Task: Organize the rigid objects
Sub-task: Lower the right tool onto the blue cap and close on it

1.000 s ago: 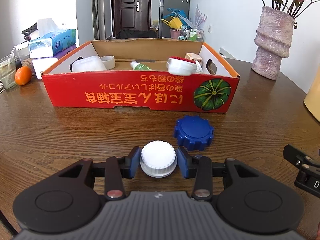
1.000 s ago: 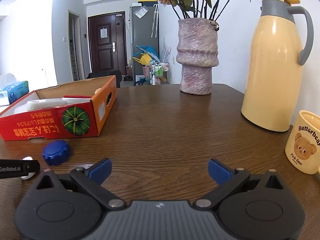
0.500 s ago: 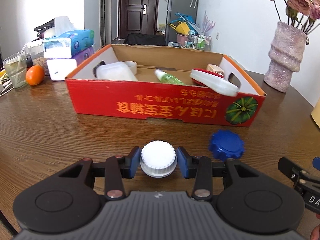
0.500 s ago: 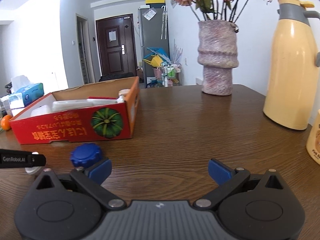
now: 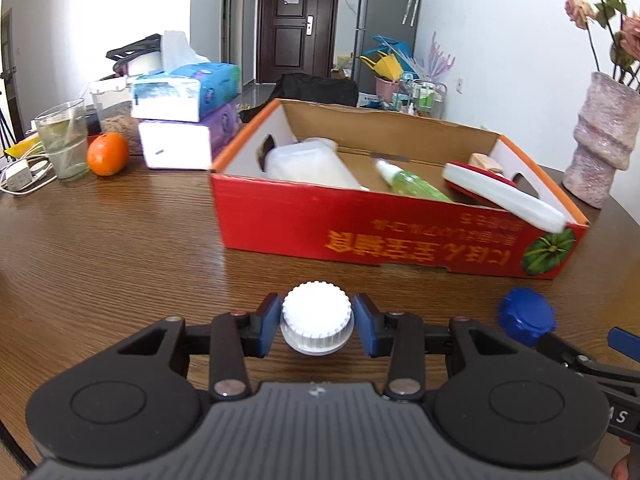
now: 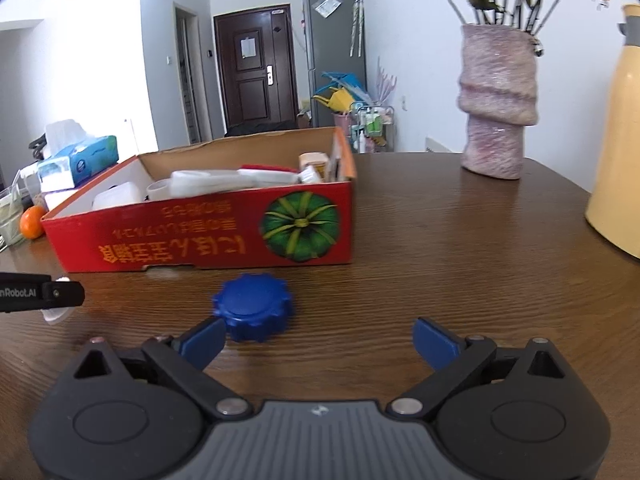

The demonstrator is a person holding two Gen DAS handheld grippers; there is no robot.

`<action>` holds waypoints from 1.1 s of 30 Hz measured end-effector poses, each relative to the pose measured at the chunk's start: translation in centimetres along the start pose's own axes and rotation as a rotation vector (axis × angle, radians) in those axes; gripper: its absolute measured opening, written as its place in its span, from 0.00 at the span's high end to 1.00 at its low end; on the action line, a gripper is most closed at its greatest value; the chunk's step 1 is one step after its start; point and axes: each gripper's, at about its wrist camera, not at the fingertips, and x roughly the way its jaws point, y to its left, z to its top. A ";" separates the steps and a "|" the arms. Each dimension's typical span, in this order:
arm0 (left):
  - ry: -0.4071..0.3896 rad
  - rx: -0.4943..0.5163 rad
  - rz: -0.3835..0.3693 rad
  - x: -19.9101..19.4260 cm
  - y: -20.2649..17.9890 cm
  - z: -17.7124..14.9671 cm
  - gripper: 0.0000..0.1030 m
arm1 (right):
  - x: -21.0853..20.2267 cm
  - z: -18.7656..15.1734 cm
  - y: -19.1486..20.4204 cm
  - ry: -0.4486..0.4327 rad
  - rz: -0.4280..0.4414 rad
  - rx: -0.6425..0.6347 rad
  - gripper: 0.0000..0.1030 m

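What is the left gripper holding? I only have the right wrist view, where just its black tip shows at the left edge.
Observer: The left gripper is shut on a white ribbed plastic cap, gripped between its blue pads.
Operator: Is anything inside the red cardboard box hidden from my side?
Observer: Yes, a green plastic bottle with a white top lies on its side in the box's middle.
Operator: Anything left of the orange fruit?
Observer: A white charger with cables lies at the wooden table's far left edge.

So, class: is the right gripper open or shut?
Open. The right gripper has its blue fingers spread wide, holding nothing; the blue cap sits just ahead of the left one.
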 end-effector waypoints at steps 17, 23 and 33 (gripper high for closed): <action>0.002 -0.013 0.012 0.9 3.3 1.0 0.60 | 3.3 1.2 4.9 0.054 -0.020 -0.054 0.45; -0.006 -0.008 0.011 0.8 3.2 1.0 0.60 | 2.9 1.2 4.5 0.037 -0.019 -0.038 0.49; -0.020 -0.008 0.001 0.1 3.1 1.3 0.60 | 0.7 1.0 4.4 -0.047 0.007 -0.027 0.49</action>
